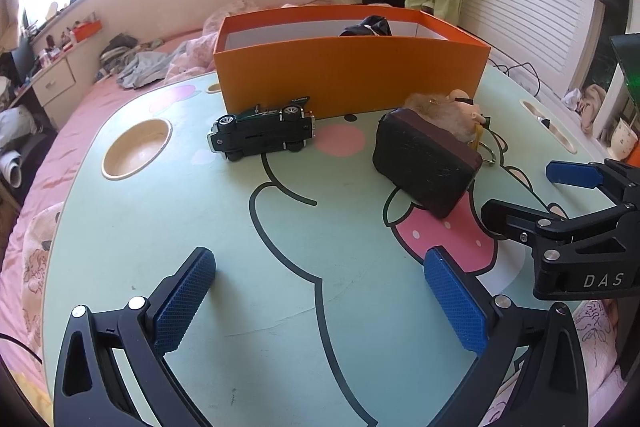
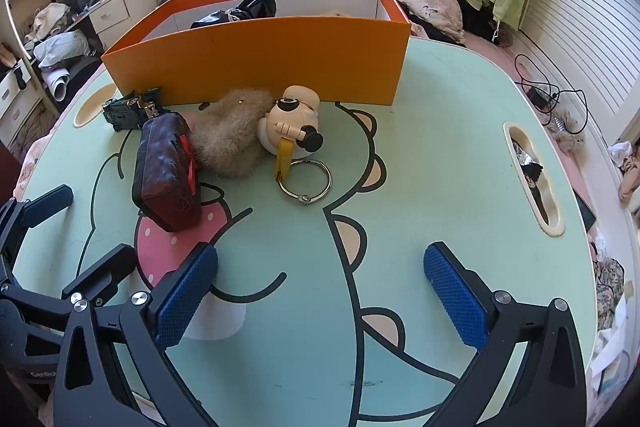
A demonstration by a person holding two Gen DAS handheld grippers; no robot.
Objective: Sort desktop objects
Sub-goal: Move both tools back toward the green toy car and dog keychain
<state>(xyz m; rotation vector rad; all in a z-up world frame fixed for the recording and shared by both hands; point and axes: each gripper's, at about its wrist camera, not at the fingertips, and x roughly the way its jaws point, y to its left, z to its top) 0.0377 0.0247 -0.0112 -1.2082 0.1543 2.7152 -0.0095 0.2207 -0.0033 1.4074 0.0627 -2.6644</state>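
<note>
Cartoon-printed table (image 2: 440, 187) holds your sorting: both your left gripper (image 1: 320, 295) and right gripper (image 2: 320, 291) stand apart, empty. Toy car (image 1: 262, 133) lies against the orange box (image 1: 352, 75); dark case (image 2: 168, 167) and keychain (image 2: 294, 125) sit just before it. Next, pick one. "DAS" reads on the right gripper.

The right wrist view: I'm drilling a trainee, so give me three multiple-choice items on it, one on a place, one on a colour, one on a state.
1. Where is the toy car?
A. inside the box
B. on the table against the box's front wall
C. between gripper fingers

2. What colour is the box outside?
A. orange
B. blue
C. grey

3. How is the right gripper?
A. shut on the key ring
B. shut, empty
C. open, empty

Answers: B, it lies at the wall's foot; A, orange walls; C, pads stand wide apart over bare table.
</note>
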